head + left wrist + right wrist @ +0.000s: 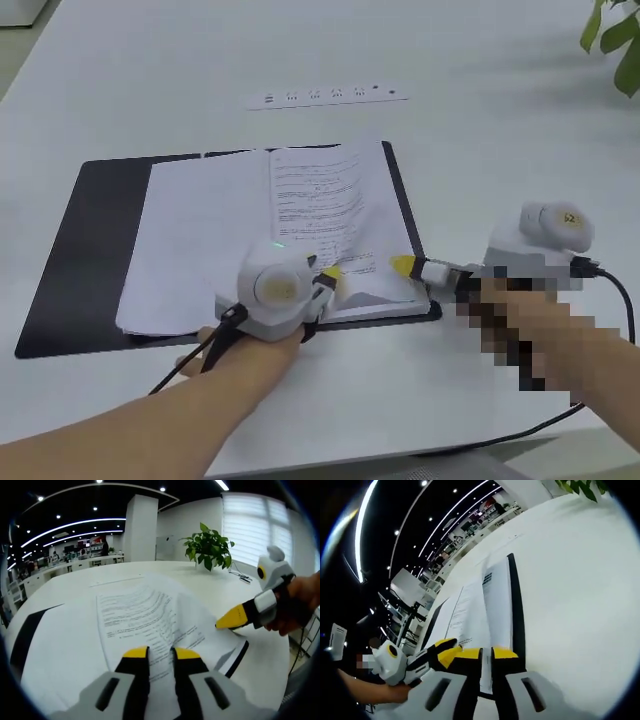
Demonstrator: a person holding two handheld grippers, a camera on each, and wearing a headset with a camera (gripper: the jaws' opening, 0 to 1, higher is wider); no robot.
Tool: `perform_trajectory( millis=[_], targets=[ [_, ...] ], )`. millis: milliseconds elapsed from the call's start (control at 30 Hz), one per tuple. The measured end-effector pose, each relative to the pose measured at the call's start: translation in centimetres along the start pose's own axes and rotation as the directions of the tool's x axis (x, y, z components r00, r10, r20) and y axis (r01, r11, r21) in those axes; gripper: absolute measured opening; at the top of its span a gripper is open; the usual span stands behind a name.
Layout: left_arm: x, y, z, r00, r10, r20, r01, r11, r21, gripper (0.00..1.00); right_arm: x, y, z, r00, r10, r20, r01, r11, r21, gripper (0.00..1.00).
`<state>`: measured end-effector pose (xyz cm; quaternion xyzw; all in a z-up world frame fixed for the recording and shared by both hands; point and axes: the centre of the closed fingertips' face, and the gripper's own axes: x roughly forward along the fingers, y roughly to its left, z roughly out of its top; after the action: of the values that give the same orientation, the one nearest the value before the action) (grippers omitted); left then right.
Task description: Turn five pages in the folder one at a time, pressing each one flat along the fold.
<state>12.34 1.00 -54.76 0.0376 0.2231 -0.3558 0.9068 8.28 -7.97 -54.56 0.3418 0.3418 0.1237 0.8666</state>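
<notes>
Left gripper view has the left claw [161,652] clenched to a slit, low over the bottom of the printed page [145,615], while the right claw [231,618], also clenched, touches that page's outer edge; I cannot tell whether a sheet is caught. The sheet looks light, limp and easily creased, best pinched singly at its free outer corner; beyond, the open folder [95,250] lies flat on the white surface [480,130]
</notes>
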Motion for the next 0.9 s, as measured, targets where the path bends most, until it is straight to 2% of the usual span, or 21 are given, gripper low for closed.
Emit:
perform_trajectory(
  millis=[167, 300, 400, 433, 467, 600, 800, 900],
  targets=[
    [0.0, 0.0, 0.0, 1.0, 0.001, -0.008, -0.001, 1.0, -0.001, 0.17, -0.3, 0.3, -0.4, 0.9999, 0.01, -0.003, -0.01, 0.999, 0.035, 0.0],
    [0.0, -0.2, 0.2, 0.9997, -0.01, -0.022, 0.01, 1.0, 0.002, 0.18, -0.7, 0.8, 0.0, 0.9999, 0.003, 0.015, -0.004, 0.997, 0.074, 0.0],
    [-0.5, -0.1, 0.3, 0.9987, -0.028, -0.043, 0.026, 0.998, -0.049, 0.19, -1.2, 1.4, 0.4, 0.9994, 0.009, 0.032, -0.011, 0.998, 0.064, 0.0],
    [-0.9, -0.2, 0.3, 0.9979, -0.034, -0.054, 0.03, 0.997, -0.075, 0.2, -1.4, 1.6, 0.5, 0.9993, 0.007, 0.038, -0.009, 0.998, 0.061, 0.0],
    [-1.2, -0.1, 0.3, 0.9978, -0.033, -0.057, 0.029, 0.997, -0.075, 0.2, -1.6, 1.8, 0.6, 0.9991, 0.009, 0.042, -0.011, 0.998, 0.061, 0.0],
    [-3.0, 0.0, -0.2, 0.9951, -0.048, -0.086, 0.045, 0.998, -0.039, 0.23, -2.4, 2.9, 1.1, 0.9972, 0.016, 0.073, -0.019, 0.999, 0.043, 0.0],
    [-5.6, 0.7, 0.1, 0.996, -0.059, -0.068, 0.055, 0.997, -0.055, 0.33, -3.1, 4.9, 1.7, 0.9921, 0.043, 0.118, -0.051, 0.997, 0.064, 0.0],
    [-7.1, 0.9, 0.5, 0.9959, -0.066, -0.061, 0.063, 0.997, -0.036, 0.34, -3.3, 6.0, 1.8, 0.9903, 0.057, 0.127, -0.066, 0.996, 0.068, 0.0]
  ],
)
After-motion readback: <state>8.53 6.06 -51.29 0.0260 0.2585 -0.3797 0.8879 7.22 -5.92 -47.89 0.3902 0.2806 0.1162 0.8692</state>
